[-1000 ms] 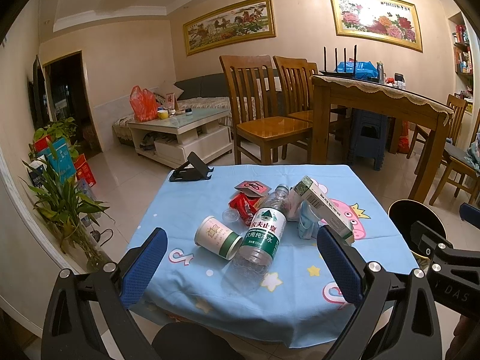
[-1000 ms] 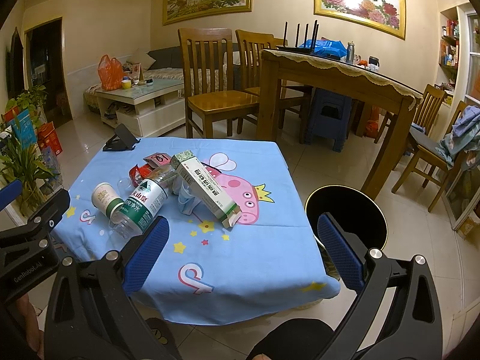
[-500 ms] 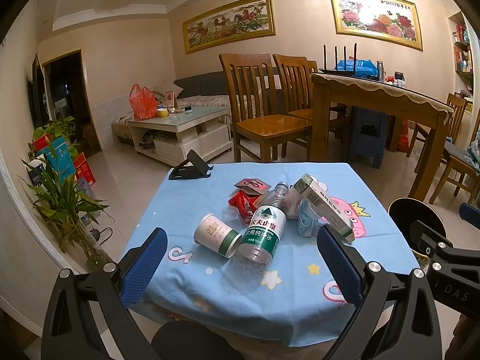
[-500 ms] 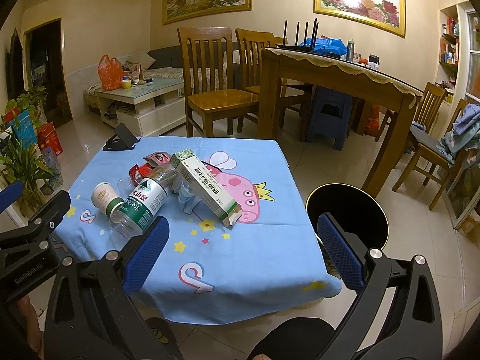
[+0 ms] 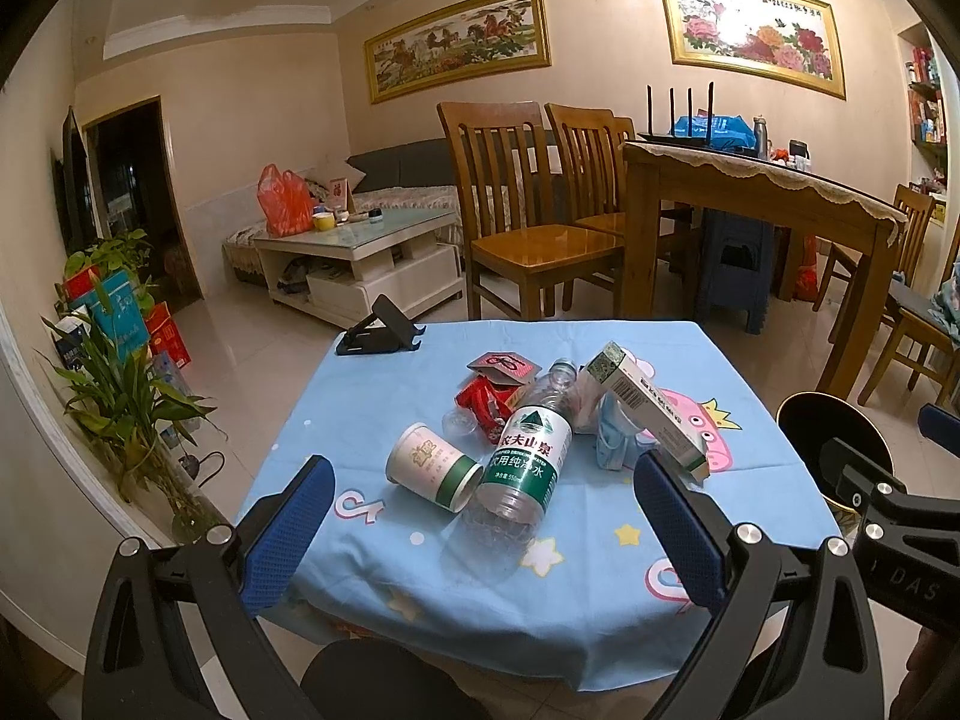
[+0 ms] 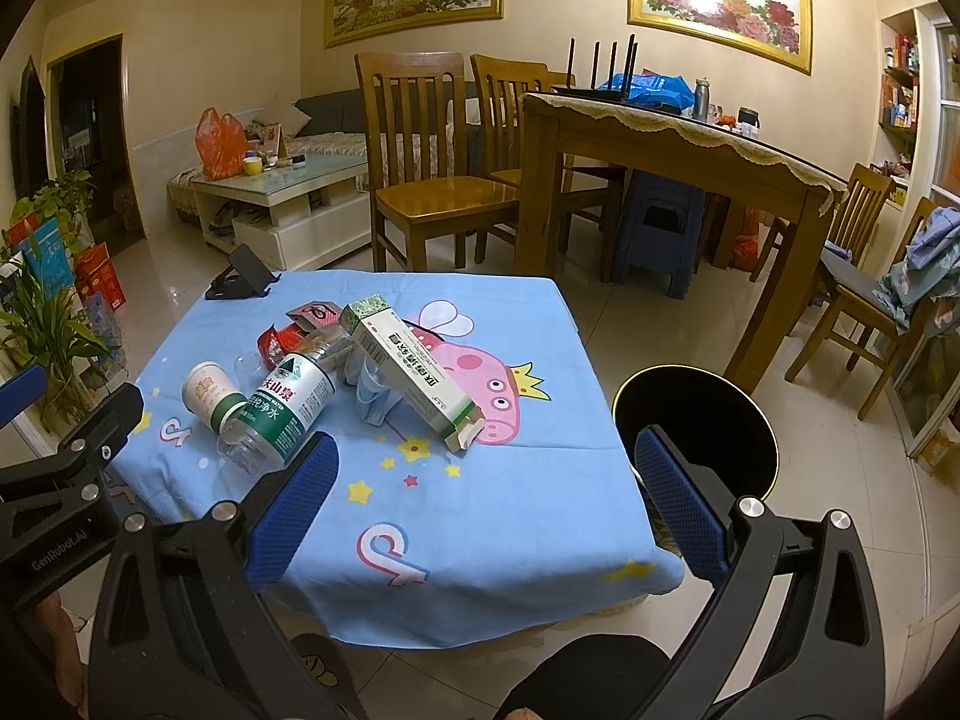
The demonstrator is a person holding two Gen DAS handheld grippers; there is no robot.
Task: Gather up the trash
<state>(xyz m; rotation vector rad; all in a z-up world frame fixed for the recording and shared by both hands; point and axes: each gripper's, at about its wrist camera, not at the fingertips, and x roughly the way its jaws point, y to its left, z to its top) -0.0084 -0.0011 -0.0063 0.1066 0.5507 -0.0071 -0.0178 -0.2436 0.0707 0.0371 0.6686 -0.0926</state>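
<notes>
- Now, left wrist view: our left gripper [image 5: 480, 516] hangs wide open and empty at the blue cartoon tablecloth's [image 5: 420, 564] near edge, framing the clear green-labelled plastic water bottle [image 5: 522, 456] lying mid-cloth, touching a tipped white paper cup [image 5: 432, 465].
- Right wrist view: our right gripper [image 6: 483, 483] gapes empty near the near right corner, probably ready to ferry trash; the long white-green carton [image 6: 414, 372] leans across the pile, and the round black bin [image 6: 696, 426] stands just off the right edge.

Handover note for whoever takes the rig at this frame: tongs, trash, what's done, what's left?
Left tongs: open, empty, short of the table.
Right tongs: open, empty, over the table's near edge.
Trash lies piled on the blue tablecloth: paper cup on its side, plastic bottle lying flat, long carton, blue face mask, red wrappers.
Black bin stands on the floor, right of the table.
Done: nothing picked up.
Left: every piece goes in the bin.
</notes>
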